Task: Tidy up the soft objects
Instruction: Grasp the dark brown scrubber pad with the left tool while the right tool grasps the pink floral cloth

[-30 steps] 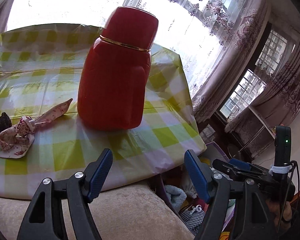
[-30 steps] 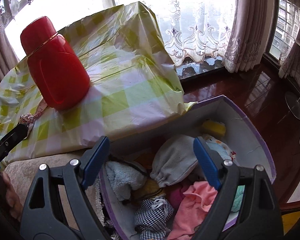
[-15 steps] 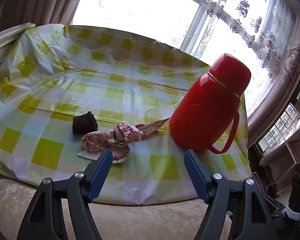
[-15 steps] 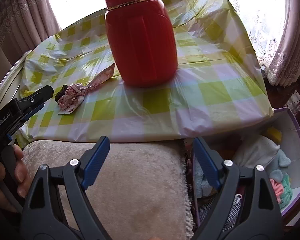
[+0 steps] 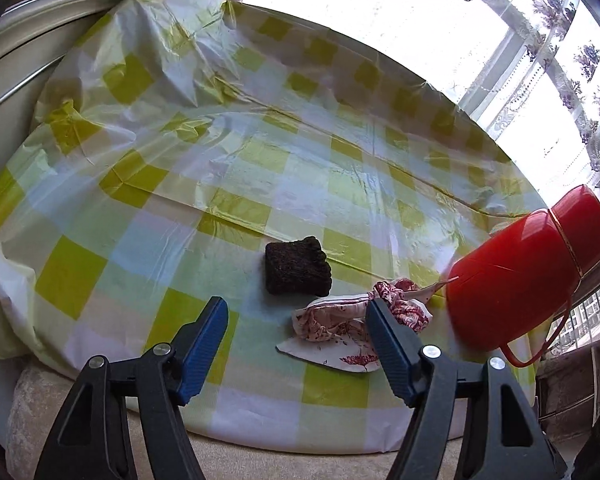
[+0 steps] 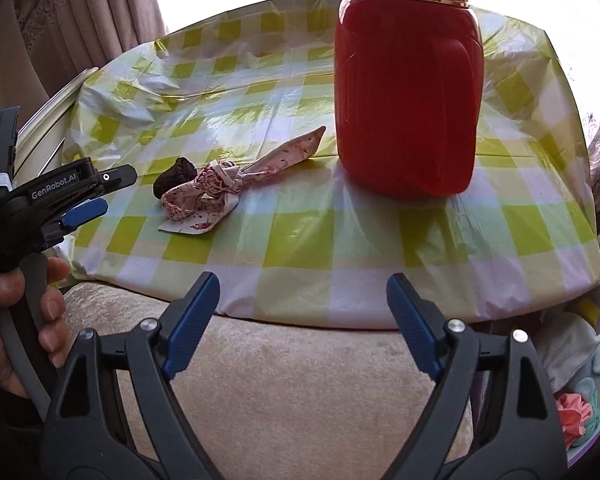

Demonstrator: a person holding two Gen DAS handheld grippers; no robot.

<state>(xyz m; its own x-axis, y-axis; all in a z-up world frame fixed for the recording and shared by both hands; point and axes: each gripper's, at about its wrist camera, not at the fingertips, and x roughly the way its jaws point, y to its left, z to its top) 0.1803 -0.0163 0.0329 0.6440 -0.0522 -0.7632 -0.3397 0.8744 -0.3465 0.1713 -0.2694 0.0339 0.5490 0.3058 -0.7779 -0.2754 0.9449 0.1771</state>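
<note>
Near the front edge of the desk (image 5: 260, 152), on its green-and-white checked plastic cover, lies a floral fabric piece (image 5: 356, 316), knotted and red-on-white, with a dark knitted lump (image 5: 298, 266) just beside it, farther in from the edge. A red flask (image 6: 408, 92) stands upright close by, toward the desk's right side; one pointed end of the fabric reaches almost to its base.

The left tongs (image 5: 296, 344) hover above the front edge with nothing between the jaws, which are closing. Seen from the left wrist, the fabric sits just beyond the tips, partly behind the right blue pad, and the dark lump lies straight ahead, between the two pads' lines.

The right tongs (image 6: 302, 320) stand wide apart and empty over a beige cushioned surface (image 6: 300, 380) in front of the desk, well short of the fabric. From there the left tool shows at the left, held in a hand (image 6: 4, 320), with "GenRobot.AI" printed on its black body.
</note>
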